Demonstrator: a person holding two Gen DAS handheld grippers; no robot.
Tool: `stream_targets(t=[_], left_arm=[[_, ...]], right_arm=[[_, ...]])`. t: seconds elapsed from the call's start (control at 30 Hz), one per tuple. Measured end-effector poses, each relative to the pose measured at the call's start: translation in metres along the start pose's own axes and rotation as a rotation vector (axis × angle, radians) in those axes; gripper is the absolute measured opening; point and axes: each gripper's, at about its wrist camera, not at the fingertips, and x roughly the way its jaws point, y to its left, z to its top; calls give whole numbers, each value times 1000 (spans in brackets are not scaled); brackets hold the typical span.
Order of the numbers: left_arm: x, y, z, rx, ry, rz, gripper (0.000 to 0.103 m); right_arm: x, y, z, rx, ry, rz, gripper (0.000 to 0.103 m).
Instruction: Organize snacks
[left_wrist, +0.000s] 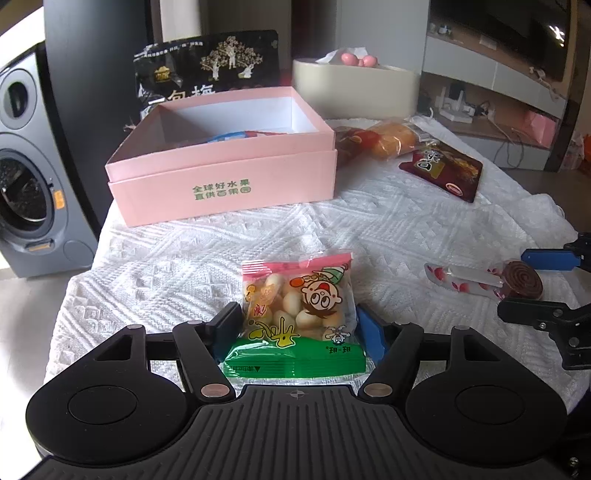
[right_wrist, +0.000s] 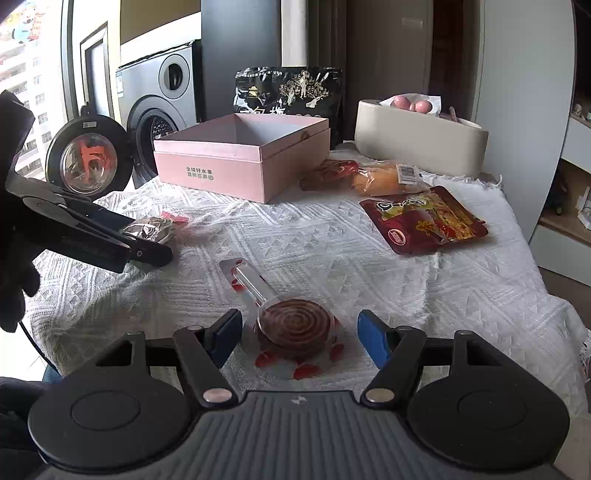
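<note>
Counter under a white textured cloth (left_wrist: 207, 258). I see the pink box (left_wrist: 225, 192), lid off, upper centre of the left view. Lower centre: biscuit packet (left_wrist: 299, 314) lies between the left hand-held gripper (left_wrist: 299, 328) fingers, jaws spread, whether the pads press I cannot tell. Right view, lower centre: right hand-held gripper (right_wrist: 299, 338) open around the spiral lollipop (right_wrist: 293, 325), gaps either side.

A grey washing machine (left_wrist: 33, 184) stands far left of my claw; a cream tub (left_wrist: 354, 88) sits ahead, right.
</note>
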Motion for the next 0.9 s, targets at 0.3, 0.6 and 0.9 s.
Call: stream_targets(t=[0.3, 0.6, 0.9], left_arm=[[-19, 7, -10, -28, -32, -59, 68], [-61, 29, 24, -81, -186, -78, 64], [-19, 101, 139, -182, -248, -70, 65]], right_arm=[[-6, 4, 4, -62, 18, 61, 54], [-42, 10, 55, -114, -105, 114, 54], [25, 11, 184, -3, -153, 171, 54]])
